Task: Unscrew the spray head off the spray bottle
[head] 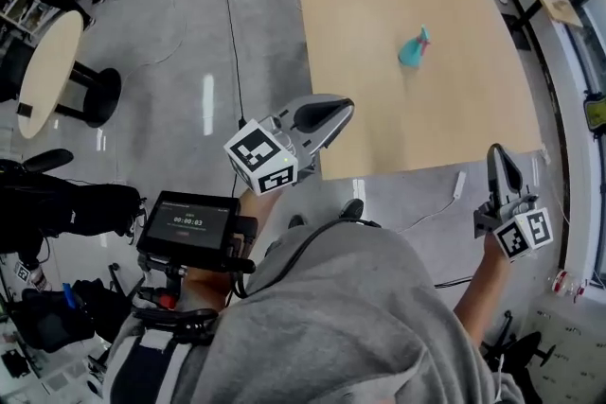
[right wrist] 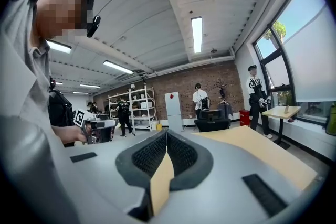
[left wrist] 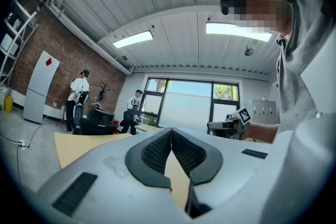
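Observation:
A small teal spray bottle (head: 414, 47) with a pink head lies on the wooden table (head: 379, 109), far beyond both grippers. My left gripper (head: 347, 108) hangs just short of the table's near edge, at its left, jaws shut and empty. My right gripper (head: 496, 152) is held off the table's near right corner, pointing up, also shut with nothing in it. In the left gripper view the jaw tips (left wrist: 171, 130) meet, and the same holds in the right gripper view (right wrist: 166, 132). Neither gripper view shows the bottle.
A round side table (head: 43, 71) stands on the grey floor at the left. A cable (head: 232, 43) runs across the floor beside the wooden table. A small screen on a stand (head: 189, 224) sits near my left side. Several people stand by the brick wall (left wrist: 79, 99).

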Action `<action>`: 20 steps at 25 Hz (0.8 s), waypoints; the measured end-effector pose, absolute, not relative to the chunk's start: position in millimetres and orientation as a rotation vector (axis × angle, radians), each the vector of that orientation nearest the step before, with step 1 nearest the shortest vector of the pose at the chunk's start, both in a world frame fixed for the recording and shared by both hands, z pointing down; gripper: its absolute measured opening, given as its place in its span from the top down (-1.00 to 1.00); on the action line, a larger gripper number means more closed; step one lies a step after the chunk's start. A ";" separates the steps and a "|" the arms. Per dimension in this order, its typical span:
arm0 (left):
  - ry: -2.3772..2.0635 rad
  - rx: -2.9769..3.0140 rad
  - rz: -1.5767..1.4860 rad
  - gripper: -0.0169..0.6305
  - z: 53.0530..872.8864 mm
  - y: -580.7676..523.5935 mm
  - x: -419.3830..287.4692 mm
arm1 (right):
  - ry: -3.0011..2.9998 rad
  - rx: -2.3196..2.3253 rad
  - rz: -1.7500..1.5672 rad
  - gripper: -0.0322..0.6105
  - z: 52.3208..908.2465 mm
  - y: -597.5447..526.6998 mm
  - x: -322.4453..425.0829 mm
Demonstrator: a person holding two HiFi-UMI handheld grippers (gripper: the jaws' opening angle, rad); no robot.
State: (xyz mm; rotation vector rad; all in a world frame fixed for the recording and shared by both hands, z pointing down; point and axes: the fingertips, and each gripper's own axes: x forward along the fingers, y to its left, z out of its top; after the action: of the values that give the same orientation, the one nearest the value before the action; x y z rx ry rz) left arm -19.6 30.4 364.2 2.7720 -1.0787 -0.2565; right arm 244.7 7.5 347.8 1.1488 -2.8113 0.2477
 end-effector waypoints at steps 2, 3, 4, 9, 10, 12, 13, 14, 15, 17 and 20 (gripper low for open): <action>-1.108 2.762 -0.254 0.93 363.1 20.6 -13.7 | -2.827 1.105 0.258 0.88 349.0 -7.3 245.0; -1.121 2.759 -0.251 0.93 363.2 14.7 -10.4 | -2.836 1.076 0.258 0.88 349.5 -14.7 244.2; -1.133 2.758 -0.247 0.93 363.4 7.3 -7.0 | -2.844 1.047 0.254 0.88 349.9 -23.0 243.2; -1.167 2.744 -0.244 0.93 363.0 -33.5 2.3 | -2.862 0.953 0.235 0.88 352.3 -67.9 236.4; -1.158 2.741 -0.238 0.93 362.6 -38.4 4.3 | -2.864 0.952 0.244 0.88 353.1 -73.0 235.4; -1.133 2.744 -0.222 0.93 362.0 -43.7 7.7 | -2.867 0.954 0.269 0.88 355.4 -77.8 233.4; -1.126 2.747 -0.216 0.93 361.9 -45.6 7.2 | -2.866 0.954 0.279 0.88 356.9 -79.1 231.4; -1.122 2.751 -0.211 0.93 361.5 -48.1 5.0 | -2.863 0.955 0.284 0.88 358.2 -80.8 228.6; -1.115 2.754 -0.213 0.93 360.7 -51.8 1.2 | -2.858 0.962 0.283 0.88 358.5 -83.3 224.9; -1.091 2.756 -0.229 0.93 361.6 -63.9 -10.0 | -2.850 0.992 0.269 0.88 355.2 -91.6 214.7; -1.044 2.750 -0.244 0.93 375.0 -100.4 -33.3 | -2.838 1.050 0.250 0.88 352.3 -117.6 194.0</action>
State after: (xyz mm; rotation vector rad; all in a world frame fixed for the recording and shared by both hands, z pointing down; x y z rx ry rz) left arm -33.3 -100.4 375.0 2.7503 -1.0439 -0.2442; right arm 194.0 -117.6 352.3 1.0495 -2.8379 0.2501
